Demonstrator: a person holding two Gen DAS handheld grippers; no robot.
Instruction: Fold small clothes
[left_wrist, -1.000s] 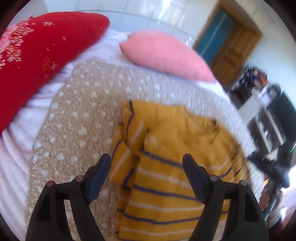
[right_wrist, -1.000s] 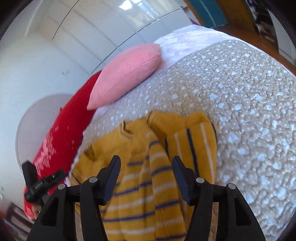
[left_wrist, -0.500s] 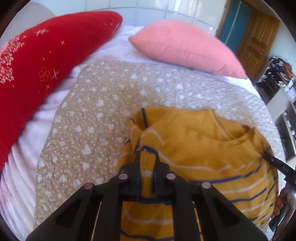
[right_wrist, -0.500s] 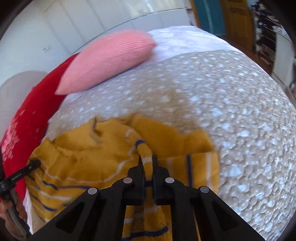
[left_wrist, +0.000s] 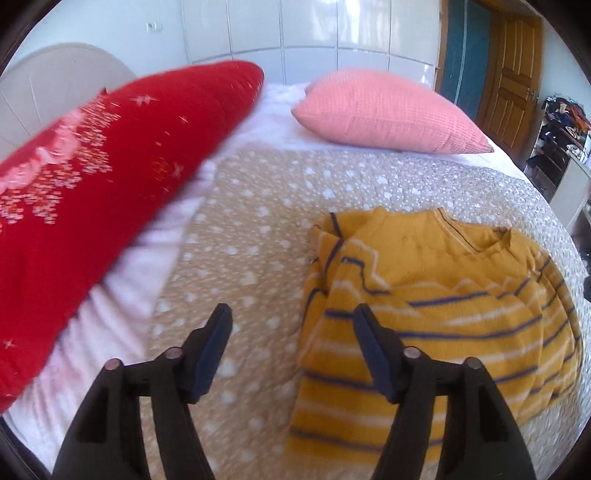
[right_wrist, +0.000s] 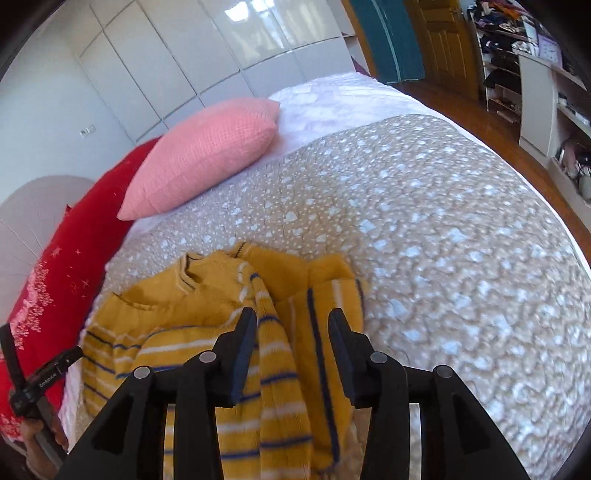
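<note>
I have the yellow striped sweater (left_wrist: 443, 314) lying on the beige quilt (left_wrist: 258, 236) of the bed, toward the near edge, well apart from the pink pillow (left_wrist: 388, 110) and the red pillow (left_wrist: 110, 166) at the head. From what I can see, the fold is under way: both sleeves look turned in over the body, one bunched along the left edge in the left wrist view, the other laid as a striped band down the front in the right wrist view. The neckline sits at the far end and the cloth looks doubled, with stacked striped edges on one side.

My left hand-held gripper (left_wrist: 291, 350) is spreading its jaws with nothing between them; it hangs over bare quilt just beside the sweater's edge, one finger over the cloth. My right hand-held gripper (right_wrist: 291, 350) is also opening, and the sleeve band lies between its fingers, but the pads are apart from it.

I judge the sleeves done. What is left, I think, is bringing the hem toward the collar and flattening the lumpy sleeve folds.
</note>
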